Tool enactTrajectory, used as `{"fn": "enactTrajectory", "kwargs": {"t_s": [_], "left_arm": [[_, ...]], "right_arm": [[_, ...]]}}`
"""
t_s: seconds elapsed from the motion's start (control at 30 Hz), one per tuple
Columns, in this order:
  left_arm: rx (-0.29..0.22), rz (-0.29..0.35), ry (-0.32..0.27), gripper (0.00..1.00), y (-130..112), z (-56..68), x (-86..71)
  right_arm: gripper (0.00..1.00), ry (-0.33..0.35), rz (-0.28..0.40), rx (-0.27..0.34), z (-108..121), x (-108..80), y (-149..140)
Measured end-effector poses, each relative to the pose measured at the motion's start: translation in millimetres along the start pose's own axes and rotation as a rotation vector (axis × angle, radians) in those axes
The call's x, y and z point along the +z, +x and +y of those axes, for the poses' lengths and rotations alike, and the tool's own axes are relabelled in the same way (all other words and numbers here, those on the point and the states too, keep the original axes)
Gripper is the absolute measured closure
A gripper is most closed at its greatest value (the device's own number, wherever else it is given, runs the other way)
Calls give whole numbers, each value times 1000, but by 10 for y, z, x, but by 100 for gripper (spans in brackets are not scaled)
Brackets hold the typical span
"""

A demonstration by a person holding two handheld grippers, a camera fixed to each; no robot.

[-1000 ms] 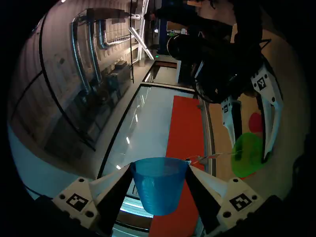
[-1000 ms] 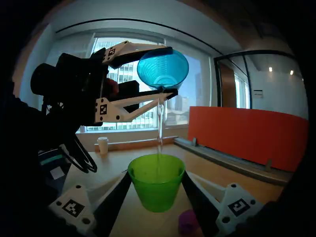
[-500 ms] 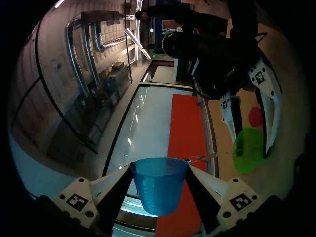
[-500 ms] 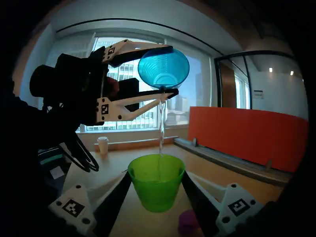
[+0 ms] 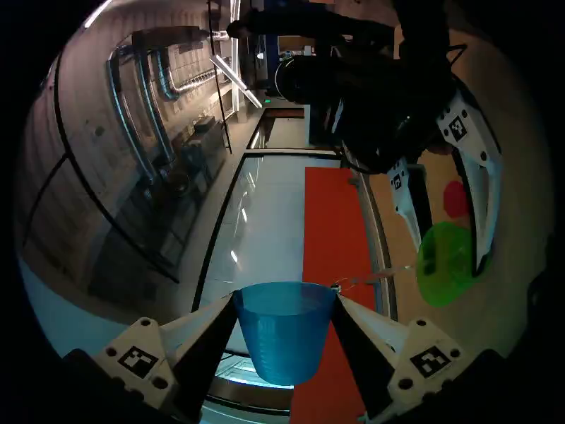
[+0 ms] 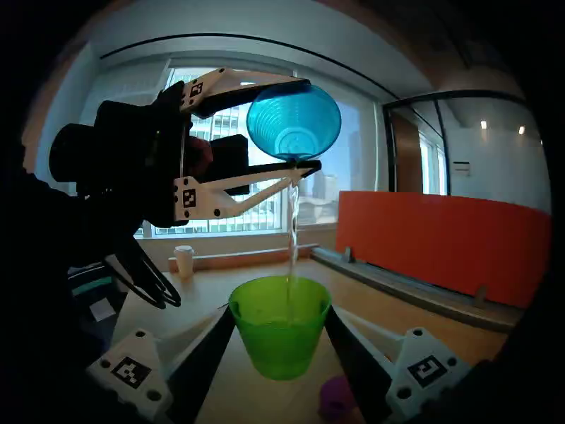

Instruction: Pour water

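- Water (image 6: 291,233) falls as one thin, clear stream from the lower rim of the blue cup (image 6: 293,121) straight down into the mouth of the green cup (image 6: 280,343), which is directly below it.
- Both cups are of smooth, translucent plastic. They are round and tapered, wider at the mouth than at the bottom, and the blue cup shows fine rings inside.
- The left gripper (image 6: 308,124) holds the blue cup high above the pale wooden table (image 6: 212,286). Its two white fingers press on the cup wall from opposite sides, open only as wide as the cup.
- The right gripper (image 6: 280,316) clamps the green cup in the same manner, with one dark-faced finger on each side. I cannot tell whether the bottom of this cup touches the table.
- The blue cup is tipped on its side. Its long axis is close to horizontal, and its mouth points toward the right gripper and a little downward.
- The green cup is upright, its long axis vertical and its mouth up.
- In the left gripper view the narrow bottom of the blue cup is nearer the camera, and the green cup is farther off on the right.
- Behind the cups are an orange partition (image 6: 452,240) and a large window (image 6: 233,212). A white paper cup (image 6: 183,260) with a lid stands on the table, and a small purple thing (image 6: 337,397) lies near the right gripper.
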State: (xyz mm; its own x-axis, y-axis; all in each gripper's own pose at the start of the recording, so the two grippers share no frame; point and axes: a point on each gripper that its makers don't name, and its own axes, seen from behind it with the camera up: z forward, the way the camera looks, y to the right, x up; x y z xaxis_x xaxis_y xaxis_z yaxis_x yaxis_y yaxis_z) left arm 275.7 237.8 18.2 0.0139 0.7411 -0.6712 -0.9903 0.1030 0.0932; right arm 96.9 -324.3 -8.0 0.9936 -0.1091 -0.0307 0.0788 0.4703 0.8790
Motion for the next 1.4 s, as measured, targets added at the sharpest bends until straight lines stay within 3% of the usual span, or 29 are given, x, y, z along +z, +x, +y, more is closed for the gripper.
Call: {"fn": "enactTrajectory", "kwargs": {"t_s": [0.47, 0.97, 1.4], "left_arm": [[97, -3, 1, 12, 51, 49, -4], [181, 19, 17, 12, 177, 7, -34], [159, 13, 9, 12, 128, 37, -6]], "right_arm": [[10, -4, 2, -1, 19, 1, 9], [10, -5, 6, 2, 33, 7, 18], [10, -5, 8, 0, 37, 16, 11]]}}
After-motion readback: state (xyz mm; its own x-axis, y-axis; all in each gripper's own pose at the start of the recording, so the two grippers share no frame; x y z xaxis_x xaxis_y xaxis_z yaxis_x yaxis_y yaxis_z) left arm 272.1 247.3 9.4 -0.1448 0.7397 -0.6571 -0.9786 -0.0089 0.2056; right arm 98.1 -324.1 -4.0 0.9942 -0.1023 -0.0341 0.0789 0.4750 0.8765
